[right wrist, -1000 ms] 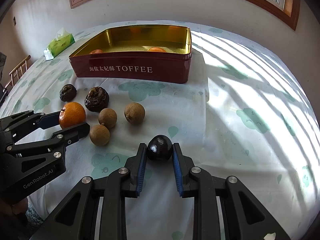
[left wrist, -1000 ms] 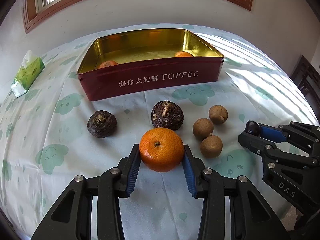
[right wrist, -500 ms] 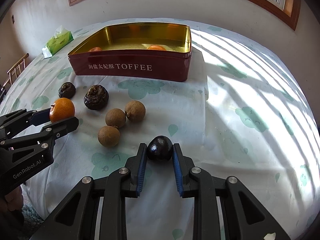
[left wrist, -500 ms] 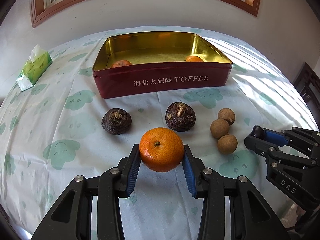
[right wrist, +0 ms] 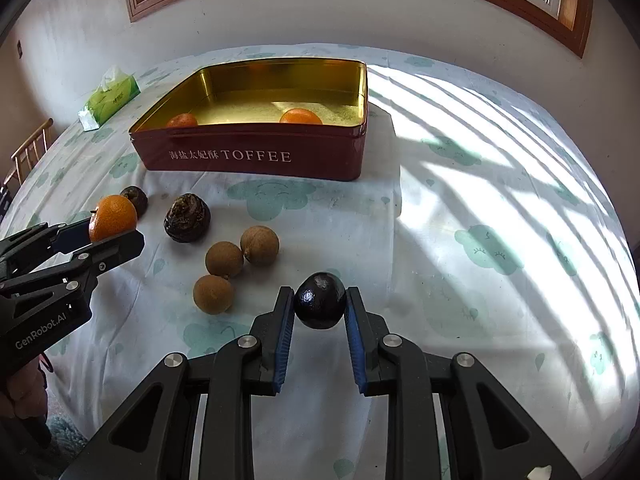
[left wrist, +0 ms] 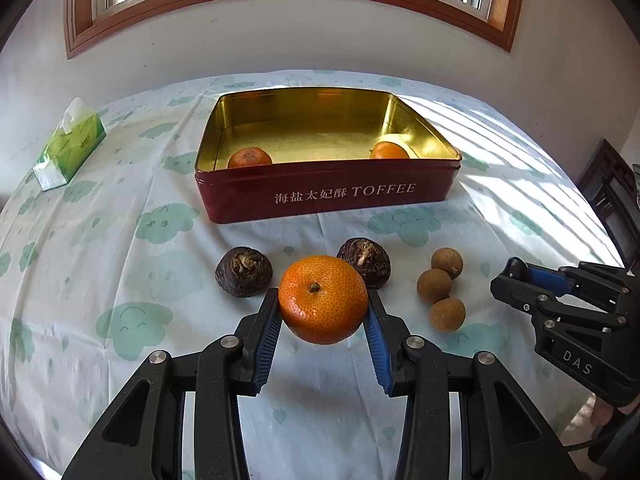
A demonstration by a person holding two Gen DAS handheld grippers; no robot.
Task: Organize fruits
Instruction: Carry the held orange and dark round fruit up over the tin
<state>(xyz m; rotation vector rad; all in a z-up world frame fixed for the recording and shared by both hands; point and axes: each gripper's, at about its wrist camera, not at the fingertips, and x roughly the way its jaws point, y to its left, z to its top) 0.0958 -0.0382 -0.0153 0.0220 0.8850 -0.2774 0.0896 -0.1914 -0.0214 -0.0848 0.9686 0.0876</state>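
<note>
1. Green tissue pack (left wrist: pixel 69 142) lies far off to the left of the left gripper (left wrist: pixel 323 334), well clear of the work on the printed cloth (left wrist: pixel 120 280).

2. Orange fruit (left wrist: pixel 323 299) sits clamped between the blue pads (left wrist: pixel 267 338) of the left gripper, held off the cloth. Over the past second the tin (left wrist: pixel 328 192) has slid lower and nearer in this gripper's view, and the two wrinkled dark fruits (left wrist: pixel 244 271) now lie just beyond the fingertips rather than well ahead, so the load appears to be rising and heading forward.

3. Red-and-gold tin stands straight ahead of both grippers, with two oranges (left wrist: pixel 249 157) already inside at its near wall. By that count, the sorting is underway but far from finished.

4. Three brown round fruits (left wrist: pixel 434 286) remain on the cloth between the two grippers, untouched.

5. Right gripper (right wrist: pixel 320 320) is clenched on a small glossy dark fruit (right wrist: pixel 320 300), also lifted. The left gripper has drifted further off to its left side over the same second; the grip itself is unchanged. Both loads look ready for the tin.
</note>
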